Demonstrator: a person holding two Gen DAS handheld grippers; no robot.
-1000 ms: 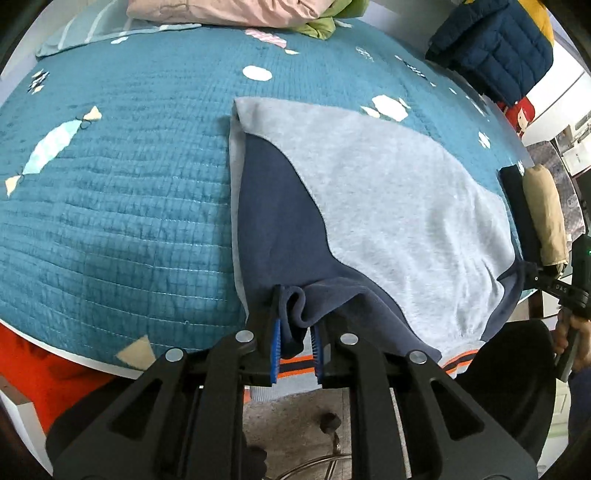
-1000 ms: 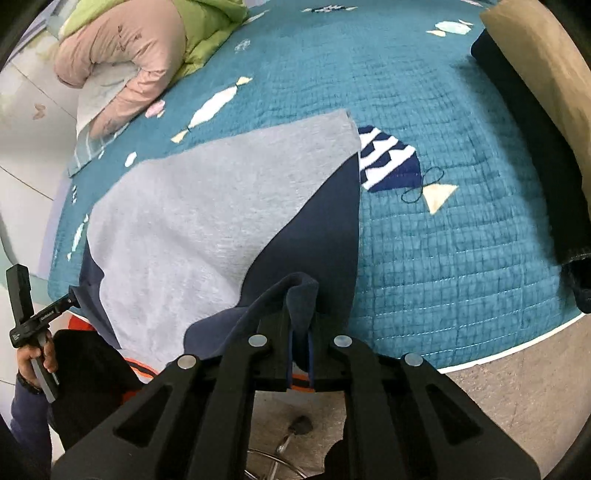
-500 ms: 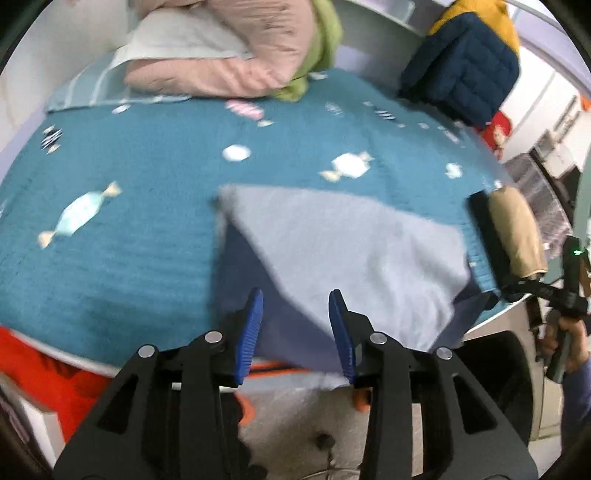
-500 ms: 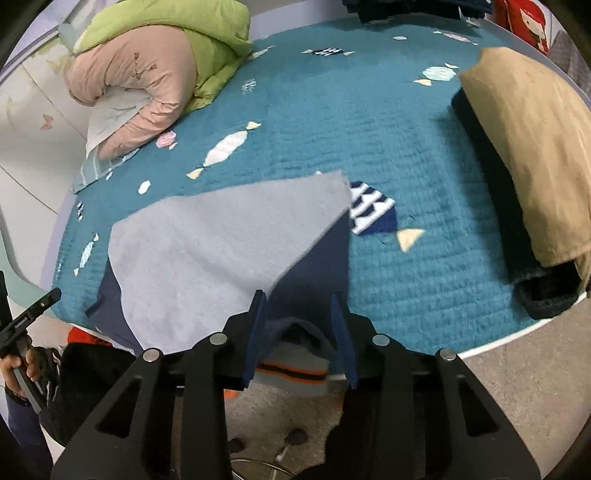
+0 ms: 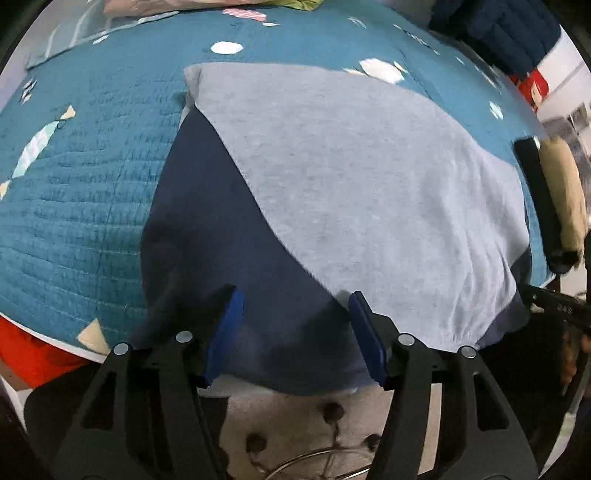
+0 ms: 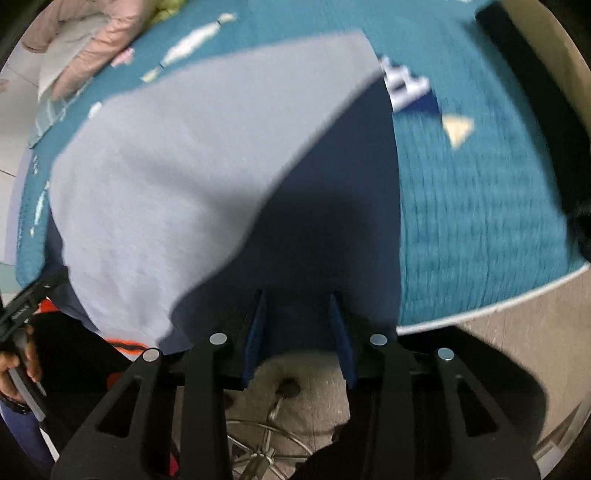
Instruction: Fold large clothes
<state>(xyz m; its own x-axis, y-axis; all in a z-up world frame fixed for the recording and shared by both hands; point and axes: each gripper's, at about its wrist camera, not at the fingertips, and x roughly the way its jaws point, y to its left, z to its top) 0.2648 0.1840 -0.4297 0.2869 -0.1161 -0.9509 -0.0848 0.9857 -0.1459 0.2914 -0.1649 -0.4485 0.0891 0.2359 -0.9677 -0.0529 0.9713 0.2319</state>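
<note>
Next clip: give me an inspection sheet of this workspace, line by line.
Surface: teal quilt on a bed.
Job's things: sweatshirt, grey with navy sleeves, lying flat, hem over the near edge.
Clutter: pink bedding at the far side; tan and black bundle on the edge; navy jacket.
Grippers: left gripper and right gripper open over the navy sleeves; the left's jaws have just been opening; nothing clamped.
Cables: nothing seen.
Surroundings: floor and a chair base below.
</note>
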